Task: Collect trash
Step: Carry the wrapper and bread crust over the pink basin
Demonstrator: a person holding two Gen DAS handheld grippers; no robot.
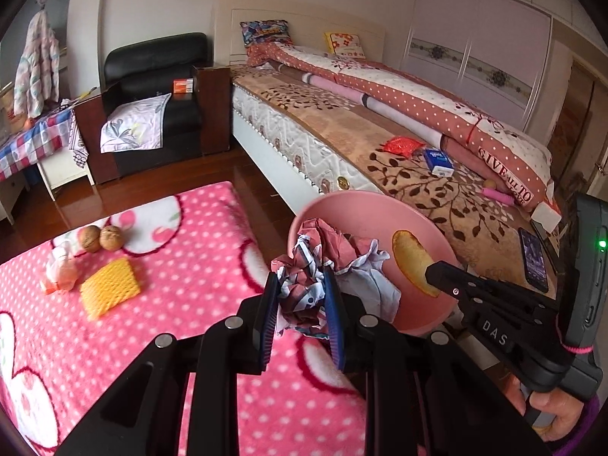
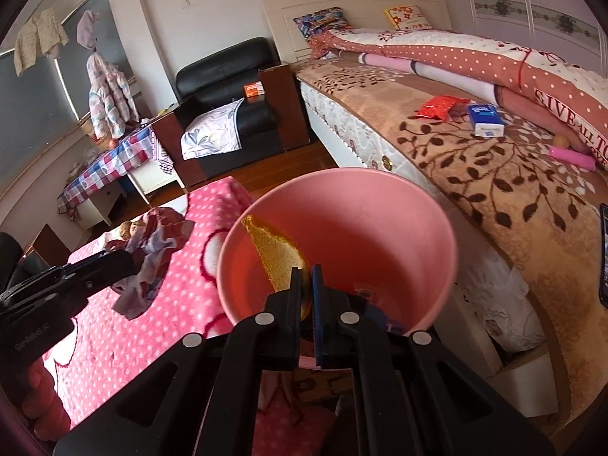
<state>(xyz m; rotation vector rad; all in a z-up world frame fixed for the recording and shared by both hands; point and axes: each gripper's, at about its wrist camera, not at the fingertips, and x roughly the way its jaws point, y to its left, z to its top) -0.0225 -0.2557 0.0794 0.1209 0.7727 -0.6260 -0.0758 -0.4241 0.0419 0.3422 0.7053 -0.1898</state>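
Trash is what I am picking up. My left gripper [image 1: 300, 300] has its fingers pinching a crumpled wad of red and white paper [image 1: 304, 285], which hangs just beside the rim of the round pink plastic bin [image 2: 380, 190]. My right gripper [image 2: 306, 277] has its fingers pressed tight on a yellow spongy slice [image 2: 277, 254], and that slice is already down inside the bin.

Some things could go wrong, I think. The paper wad is big and floppy, so if I let go too soon it may land on the pink dotted fuzzy blanket [image 1: 171, 342] and not in the bin. My two grippers are close together, so they could bump. More trash waits on the blanket: two brown walnuts [image 1: 102, 238] and a yellow waffle-textured square [image 1: 110, 288].
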